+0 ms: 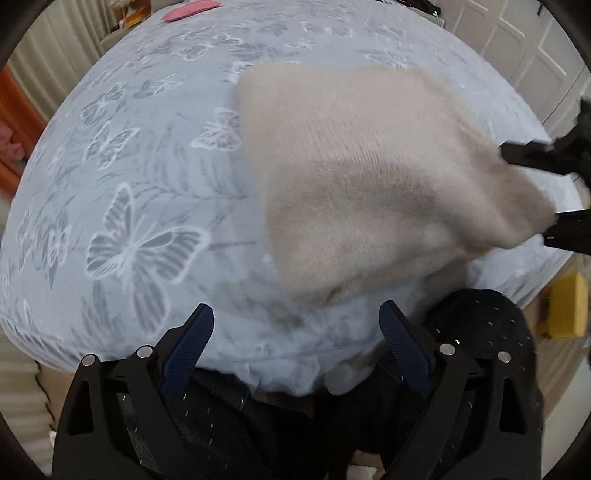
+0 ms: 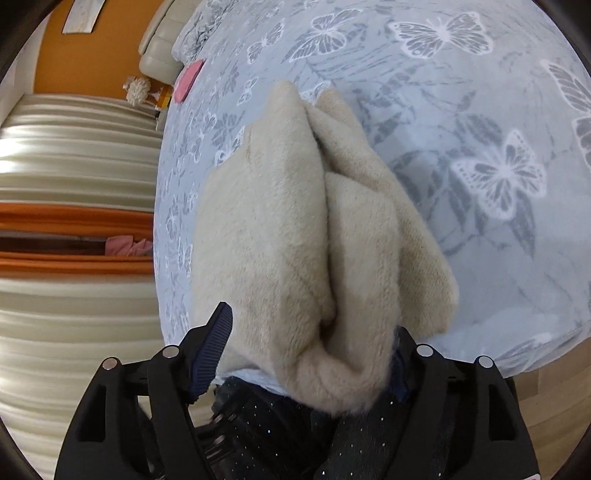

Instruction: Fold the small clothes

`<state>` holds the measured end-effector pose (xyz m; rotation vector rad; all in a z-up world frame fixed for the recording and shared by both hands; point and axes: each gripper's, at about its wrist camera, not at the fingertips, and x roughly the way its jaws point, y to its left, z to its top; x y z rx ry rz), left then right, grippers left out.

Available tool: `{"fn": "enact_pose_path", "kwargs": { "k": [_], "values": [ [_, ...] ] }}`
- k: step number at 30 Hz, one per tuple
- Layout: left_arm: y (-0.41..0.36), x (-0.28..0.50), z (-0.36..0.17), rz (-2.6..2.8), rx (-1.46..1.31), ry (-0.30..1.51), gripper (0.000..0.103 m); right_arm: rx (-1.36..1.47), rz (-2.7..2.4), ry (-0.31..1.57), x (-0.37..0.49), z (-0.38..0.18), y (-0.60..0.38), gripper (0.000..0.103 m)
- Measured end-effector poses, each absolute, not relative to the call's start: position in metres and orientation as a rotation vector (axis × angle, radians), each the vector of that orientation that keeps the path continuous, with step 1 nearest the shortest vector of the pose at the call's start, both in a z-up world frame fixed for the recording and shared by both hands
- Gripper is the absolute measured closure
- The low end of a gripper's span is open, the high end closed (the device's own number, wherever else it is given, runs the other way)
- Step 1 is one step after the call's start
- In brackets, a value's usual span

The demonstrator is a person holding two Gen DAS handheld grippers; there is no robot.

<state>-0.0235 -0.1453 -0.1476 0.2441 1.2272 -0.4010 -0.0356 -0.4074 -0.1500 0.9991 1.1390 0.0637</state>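
A small beige fleece garment (image 1: pixel 369 177) lies bunched on a blue butterfly-print bedspread (image 1: pixel 129 184). My left gripper (image 1: pixel 299 325) is open and empty, near the bed's front edge, just short of the garment's near end. In the left wrist view the right gripper (image 1: pixel 546 188) sits at the far right with the garment's corner between its fingers. In the right wrist view the folded beige garment (image 2: pixel 295 240) fills the gap between the wide-set fingers of my right gripper (image 2: pixel 310 339). Whether they pinch the cloth cannot be told.
A pink item (image 1: pixel 190 11) lies at the bed's far end, also seen in the right wrist view (image 2: pixel 188 79). Striped curtains (image 2: pixel 74 147) and orange fabric (image 2: pixel 74 218) lie beyond the bed. A dark speckled garment (image 1: pixel 480 325) is below my grippers. A yellow object (image 1: pixel 565 306) sits right.
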Motion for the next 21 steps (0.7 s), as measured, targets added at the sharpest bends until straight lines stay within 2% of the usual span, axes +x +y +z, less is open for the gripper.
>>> {"fn": "enact_pose_path", "kwargs": {
  "k": [3, 4, 5, 6, 7, 8, 10, 12, 14, 16, 18, 20, 21],
  "values": [
    [-0.157, -0.015, -0.152, -0.409, 0.227, 1.166, 0.015, 0.942, 0.049, 1.161, -0.026, -0.151, -0.401, 0.026],
    [-0.159, -0.01, -0.155, -0.402, 0.228, 1.162, 0.025, 0.914, 0.033, 1.171, -0.02, -0.153, -0.398, 0.028],
    [-0.159, -0.005, -0.158, -0.415, 0.21, 1.175, 0.048, 0.875, 0.02, 1.188, -0.016, -0.157, -0.396, 0.033],
    [-0.158, 0.001, -0.16, -0.43, 0.179, 1.197, 0.054, 0.86, 0.023, 1.193, -0.011, -0.159, -0.395, 0.062],
    [-0.153, 0.006, -0.16, -0.414, 0.147, 1.21, 0.067, 0.846, 0.032, 1.21, -0.006, -0.16, -0.393, 0.078],
    [-0.143, 0.011, -0.154, -0.403, 0.075, 1.213, 0.077, 0.844, 0.043, 1.214, -0.002, -0.157, -0.391, 0.078],
    [-0.124, 0.014, -0.138, -0.397, -0.049, 1.195, 0.084, 0.875, 0.144, 1.119, 0.001, -0.131, -0.386, 0.08],
    [-0.103, 0.012, -0.117, -0.397, -0.126, 1.15, 0.086, 0.898, 0.276, 0.981, -0.004, -0.093, -0.382, 0.08],
    [-0.089, 0.009, -0.111, -0.402, -0.151, 1.148, 0.086, 0.867, 0.31, 0.939, -0.009, -0.083, -0.382, 0.081],
    [-0.09, 0.007, -0.124, -0.398, -0.107, 1.184, 0.086, 0.806, 0.193, 1.053, -0.009, -0.119, -0.388, 0.081],
    [-0.096, 0.004, -0.148, -0.394, -0.069, 1.247, 0.085, 0.783, 0.022, 1.253, -0.015, -0.19, -0.399, 0.08],
    [-0.099, -0.003, -0.159, -0.379, -0.062, 1.26, 0.085, 0.957, 0.028, 1.189, -0.032, -0.202, -0.411, 0.078],
    [-0.1, -0.006, -0.158, -0.377, -0.05, 1.25, 0.085, 0.983, 0.027, 1.164, -0.037, -0.197, -0.413, 0.07]
  ]
}}
